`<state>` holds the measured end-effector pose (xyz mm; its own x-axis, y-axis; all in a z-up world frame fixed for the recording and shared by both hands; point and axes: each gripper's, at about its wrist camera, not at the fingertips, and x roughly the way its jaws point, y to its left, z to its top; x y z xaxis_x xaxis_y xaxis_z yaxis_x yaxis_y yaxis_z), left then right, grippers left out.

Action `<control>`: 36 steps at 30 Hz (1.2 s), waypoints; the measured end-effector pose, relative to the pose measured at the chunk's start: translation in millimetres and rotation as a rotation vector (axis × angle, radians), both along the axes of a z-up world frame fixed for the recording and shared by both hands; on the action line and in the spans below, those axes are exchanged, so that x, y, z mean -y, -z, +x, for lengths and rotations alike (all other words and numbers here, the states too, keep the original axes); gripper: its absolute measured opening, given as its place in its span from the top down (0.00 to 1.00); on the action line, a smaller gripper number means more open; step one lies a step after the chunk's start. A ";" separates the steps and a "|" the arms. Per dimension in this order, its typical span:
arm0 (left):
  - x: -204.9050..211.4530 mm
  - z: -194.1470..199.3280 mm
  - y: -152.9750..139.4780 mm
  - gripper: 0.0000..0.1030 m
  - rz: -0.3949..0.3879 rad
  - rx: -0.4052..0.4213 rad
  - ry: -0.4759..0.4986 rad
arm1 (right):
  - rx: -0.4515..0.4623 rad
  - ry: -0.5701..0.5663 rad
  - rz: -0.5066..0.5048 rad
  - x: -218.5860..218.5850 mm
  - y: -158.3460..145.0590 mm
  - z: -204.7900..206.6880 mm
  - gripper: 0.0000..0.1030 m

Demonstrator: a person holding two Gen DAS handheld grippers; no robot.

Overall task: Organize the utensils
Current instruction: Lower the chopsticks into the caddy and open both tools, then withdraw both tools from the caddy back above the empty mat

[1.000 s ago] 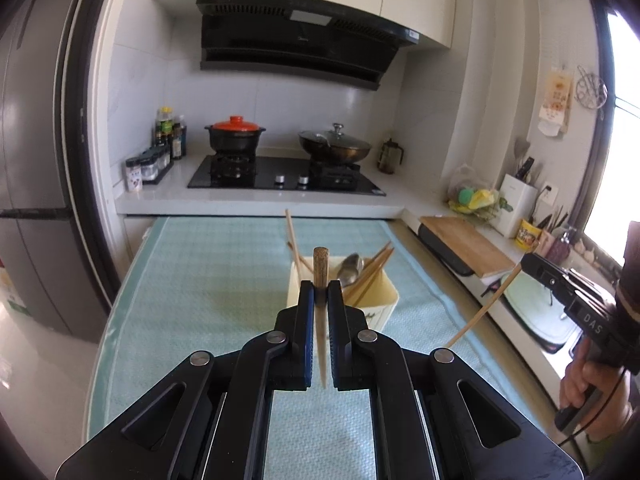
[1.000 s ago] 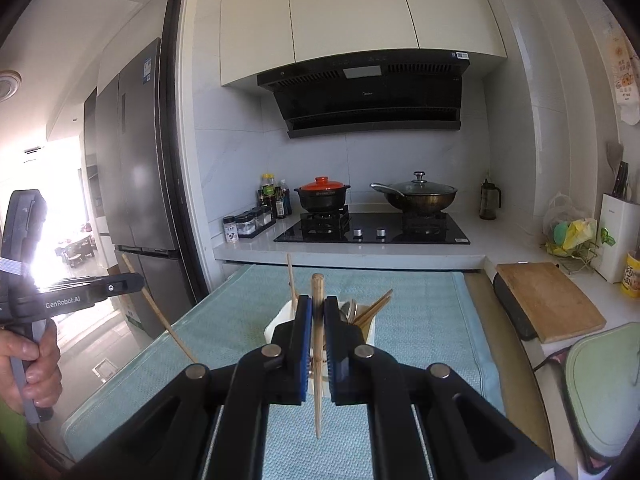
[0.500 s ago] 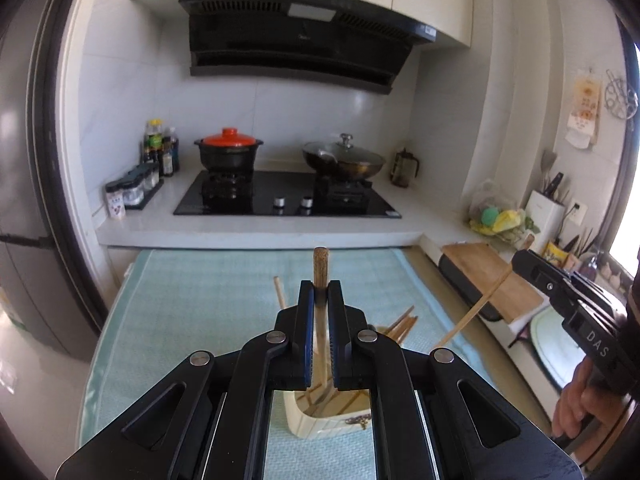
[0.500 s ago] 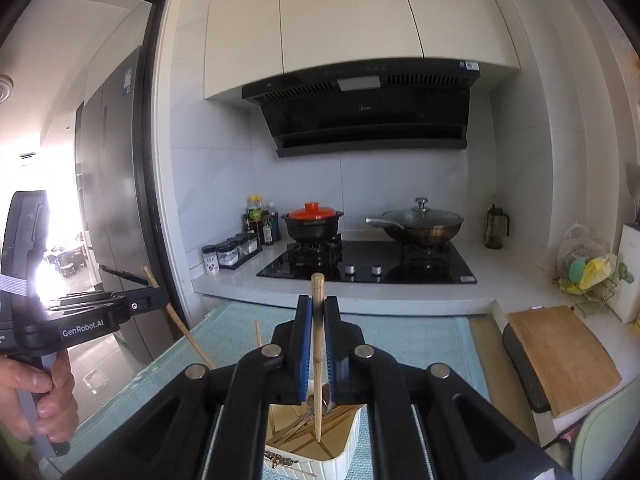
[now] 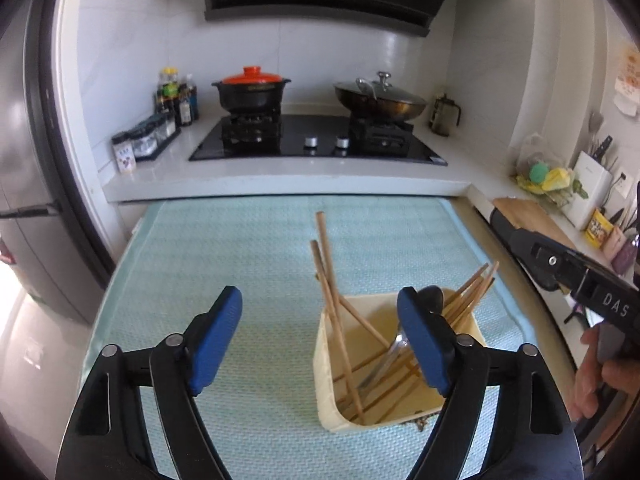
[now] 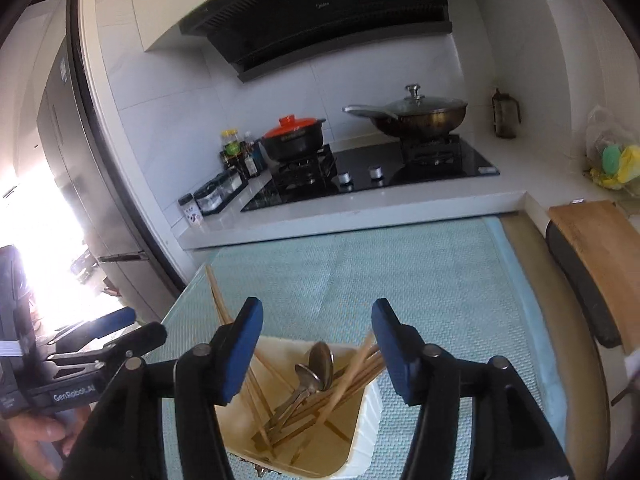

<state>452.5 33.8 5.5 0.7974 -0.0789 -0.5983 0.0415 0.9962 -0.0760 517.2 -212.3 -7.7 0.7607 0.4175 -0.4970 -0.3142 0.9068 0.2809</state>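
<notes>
Wooden chopsticks [image 5: 340, 320] inside cream bin [image 5: 328, 380]; both tongs [image 5: 320, 316] [image 6: 316, 328] spread, holding nothing.

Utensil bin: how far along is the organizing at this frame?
Done: wooden chopsticks and metal spoons stand inside the cream bin on the teal mat. In hand: nothing; the left gripper and right gripper are both open. Left: no loose utensils show on the mat.

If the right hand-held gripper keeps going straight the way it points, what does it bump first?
Most likely the spoons and chopsticks standing in the cream utensil box. They sit right between the open right hand-held gripper fingers, just ahead. Depth is hard to judge, so it could clear them and meet the green mat.
</notes>
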 end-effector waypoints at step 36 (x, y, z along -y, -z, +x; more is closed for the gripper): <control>24.7 -282.9 -14.3 0.00 0.092 0.176 -0.137 | 0.208 0.057 -0.156 -12.7 -20.1 -328.5 0.00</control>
<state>169.6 9.1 19.8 0.8893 0.0854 -0.4492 -0.0899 0.9959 0.0113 188.7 -199.6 12.4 0.8733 0.3021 -0.3822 -0.2981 0.9519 0.0713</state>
